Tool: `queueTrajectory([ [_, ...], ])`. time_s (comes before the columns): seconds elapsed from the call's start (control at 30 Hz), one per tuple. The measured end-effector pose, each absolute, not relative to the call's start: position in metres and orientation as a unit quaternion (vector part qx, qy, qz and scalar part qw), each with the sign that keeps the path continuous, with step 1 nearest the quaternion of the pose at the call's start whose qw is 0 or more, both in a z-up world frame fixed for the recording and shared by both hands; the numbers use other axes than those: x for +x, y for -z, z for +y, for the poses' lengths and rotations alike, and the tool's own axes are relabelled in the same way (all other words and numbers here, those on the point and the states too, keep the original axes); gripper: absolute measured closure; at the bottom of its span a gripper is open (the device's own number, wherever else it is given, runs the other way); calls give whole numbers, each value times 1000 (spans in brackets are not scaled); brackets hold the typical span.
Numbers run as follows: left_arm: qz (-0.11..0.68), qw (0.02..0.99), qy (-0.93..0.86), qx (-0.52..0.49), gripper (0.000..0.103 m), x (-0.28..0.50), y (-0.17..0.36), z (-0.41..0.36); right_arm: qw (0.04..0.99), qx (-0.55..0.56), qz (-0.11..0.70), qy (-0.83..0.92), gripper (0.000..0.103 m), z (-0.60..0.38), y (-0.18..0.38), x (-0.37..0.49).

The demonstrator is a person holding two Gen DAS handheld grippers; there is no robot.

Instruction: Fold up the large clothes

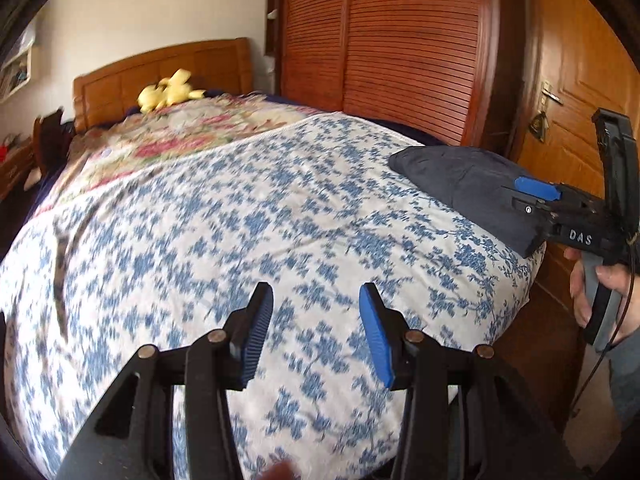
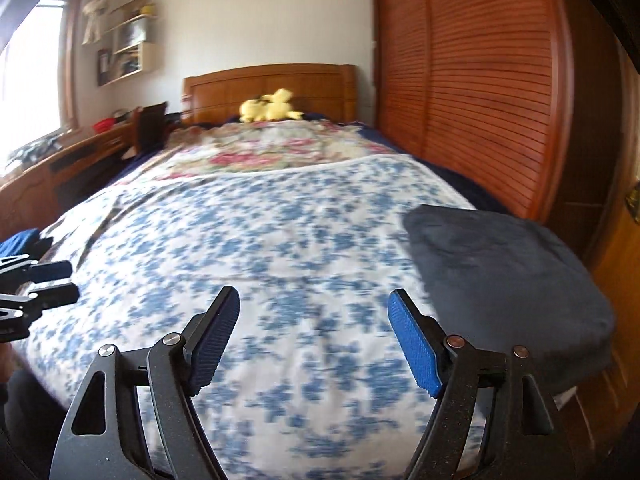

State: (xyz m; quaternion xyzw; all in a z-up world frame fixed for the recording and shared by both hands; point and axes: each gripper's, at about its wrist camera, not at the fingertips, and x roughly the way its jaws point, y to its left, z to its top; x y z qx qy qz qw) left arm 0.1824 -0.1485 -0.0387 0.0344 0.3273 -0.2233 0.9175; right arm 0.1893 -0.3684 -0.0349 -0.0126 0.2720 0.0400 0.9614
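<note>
Blue-padded fingers of the left gripper (image 1: pixel 316 332) are held apart above the quilt (image 1: pixel 240 240), nothing between them. The right gripper (image 2: pixel 314 344) is likewise spread wide and empty; in the left view it is seen at 3 o'clock, gripped by a hand (image 1: pixel 600 292). No containers are seen on the bed (image 2: pixel 272 84). The dark garment (image 2: pixel 504 280) is folded into a thick, rounded rectangle and lies on the quilt's corner at 3 o'clock in the right view, beside the wardrobe (image 2: pixel 472 80). Its surface is smooth, edges tucked under. A yellow toy (image 2: pixel 270 108) is seen at 12 o'clock by the headboard.
</note>
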Motion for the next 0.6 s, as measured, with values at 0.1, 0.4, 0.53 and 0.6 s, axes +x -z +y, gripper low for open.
queueTrajectory([
  [0.1,336,922,192,29,59,178,51,-132,959,-22,276,-65,24,-340,40,191],
  [0.4,348,931,113,-7,59,161,77,-78,950,-46,284,-123,17,-269,66,187],
  [0.53,340,937,81,-12,59,144,72,-58,947,-36,287,-141,17,-246,68,178],
  [0.6,334,940,68,-15,59,136,65,-49,947,-29,283,-148,17,-236,66,171],
])
